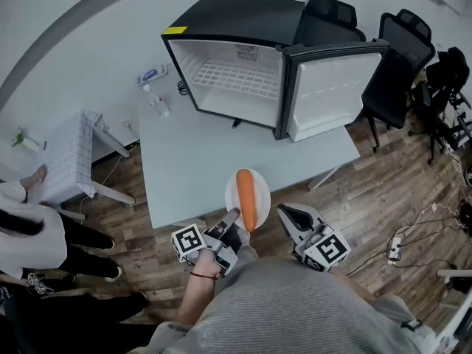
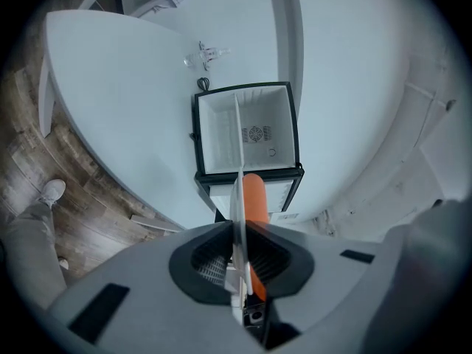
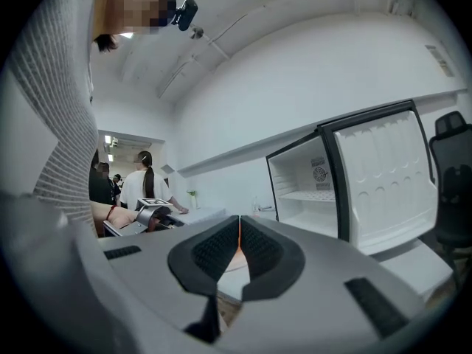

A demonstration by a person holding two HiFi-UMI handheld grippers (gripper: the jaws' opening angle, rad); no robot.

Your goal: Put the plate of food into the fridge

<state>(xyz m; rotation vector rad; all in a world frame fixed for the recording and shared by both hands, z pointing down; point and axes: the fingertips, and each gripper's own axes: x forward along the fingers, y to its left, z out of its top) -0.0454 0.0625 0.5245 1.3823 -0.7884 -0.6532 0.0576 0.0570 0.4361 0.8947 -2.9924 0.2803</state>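
Wood-plank floor [image 1: 383, 198] showing around a pale table [image 1: 192, 161], black office chairs [image 1: 402, 57] standing off its far-right corner, white wall [image 1: 74, 21] rising behind

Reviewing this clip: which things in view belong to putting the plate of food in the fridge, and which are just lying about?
Job: plate, gripped at its rim by the left gripper; carrot on it; open fridge on the table.
Lying about: small bottle on the table's far corner; office chairs; white side table; power strip on the floor.
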